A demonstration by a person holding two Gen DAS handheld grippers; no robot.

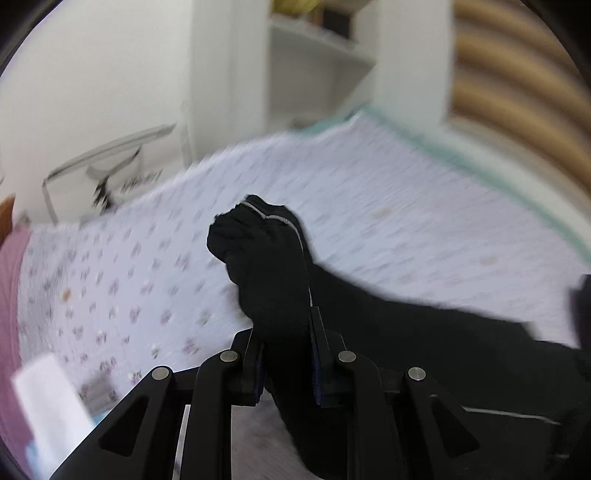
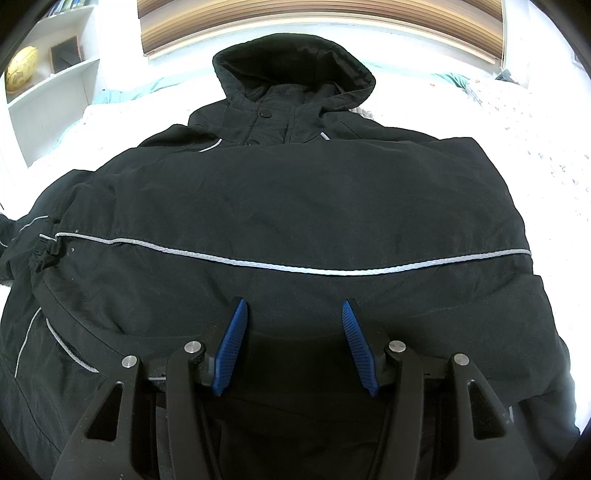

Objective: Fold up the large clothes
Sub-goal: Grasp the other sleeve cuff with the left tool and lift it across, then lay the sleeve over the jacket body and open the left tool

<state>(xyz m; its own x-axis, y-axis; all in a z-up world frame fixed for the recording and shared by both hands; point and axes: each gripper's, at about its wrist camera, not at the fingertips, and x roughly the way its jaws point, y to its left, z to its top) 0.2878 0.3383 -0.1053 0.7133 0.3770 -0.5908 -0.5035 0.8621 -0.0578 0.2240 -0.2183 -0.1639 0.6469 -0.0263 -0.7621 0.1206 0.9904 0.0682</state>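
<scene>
Big black hooded jacket (image 2: 295, 192): it is lying flat on the bed, filling most of the right wrist view. Its hood (image 2: 295, 66) is pointing to the far side. The near and left edges are running out of the picture.

Thin silver stripe (image 2: 295, 266): it is running left to right across a folded-over part of the jacket.

Left gripper (image 1: 284, 332): its two black fingers are pinching a bunched sleeve end (image 1: 258, 240) of the jacket. The cloth is sticking up past the fingertips and hiding most of the pads.

Right gripper (image 2: 293, 325): its blue ribbed fingers (image 2: 233, 347) are spread wide apart. They are hovering at the near part of the jacket. I cannot tell if the tips are touching the cloth.

White bed sheet with small purple flowers (image 1: 147, 258): it is looking smeared in the left wrist view. In the right wrist view it is glowing so bright that the flowers are hard to see.

White shelf unit (image 2: 48, 92): it is standing at the far left, with a yellow globe (image 2: 20, 70) on it, partly cut off.

Wooden slat headboard (image 2: 321, 18): it is sitting at the far side, cut off at the top.

Pink cloth (image 1: 11, 295): it is at the left edge, too blurry to name.
</scene>
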